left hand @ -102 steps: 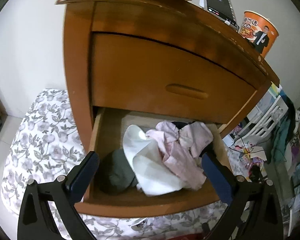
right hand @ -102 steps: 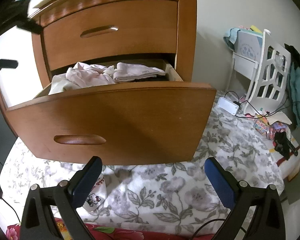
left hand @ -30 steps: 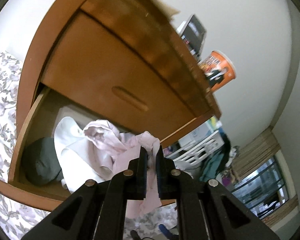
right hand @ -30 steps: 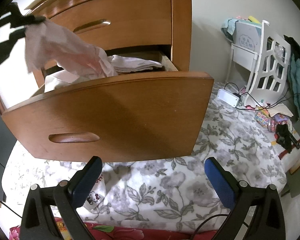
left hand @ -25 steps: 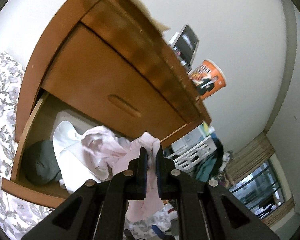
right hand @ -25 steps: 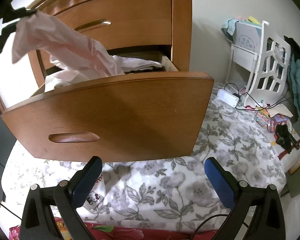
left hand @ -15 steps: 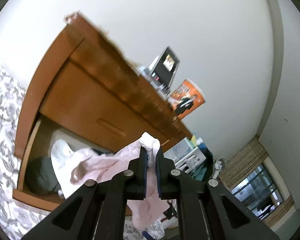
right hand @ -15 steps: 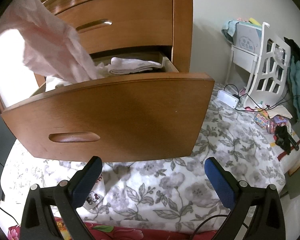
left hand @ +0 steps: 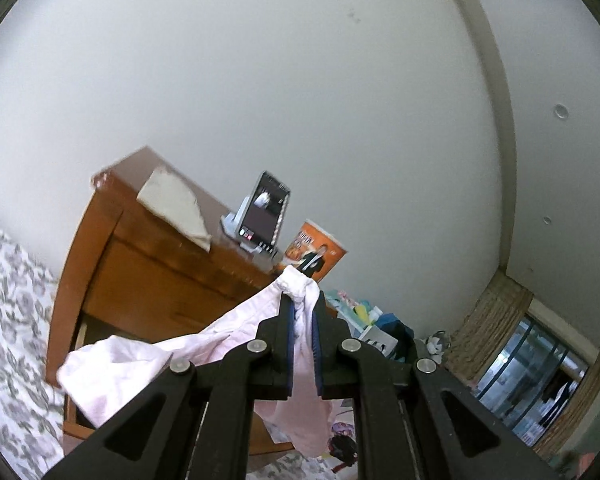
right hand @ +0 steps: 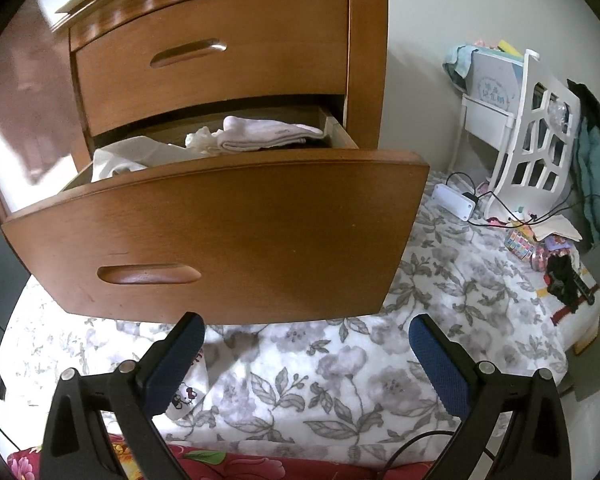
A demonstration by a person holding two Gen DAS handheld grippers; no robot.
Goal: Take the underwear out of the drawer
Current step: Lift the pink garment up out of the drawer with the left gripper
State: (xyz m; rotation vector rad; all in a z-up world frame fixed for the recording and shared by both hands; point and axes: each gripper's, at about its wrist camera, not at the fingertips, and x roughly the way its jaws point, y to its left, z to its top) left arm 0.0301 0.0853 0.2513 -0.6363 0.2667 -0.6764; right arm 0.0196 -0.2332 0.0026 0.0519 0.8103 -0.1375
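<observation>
Left gripper (left hand: 303,312), jaws clenched on the pale pink underwear (left hand: 148,364), which hangs in the air above and in front of the wooden nightstand (left hand: 140,280), clear of the open lower drawer (right hand: 228,232). Right gripper (right hand: 304,360), jaws released and holding nothing, above the floral bedding (right hand: 340,380) before the drawer front; white folded garments (right hand: 260,134) lie inside the drawer

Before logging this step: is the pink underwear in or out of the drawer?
Out. The pink underwear hangs from the shut left gripper, and the open drawer holds only white clothes.
</observation>
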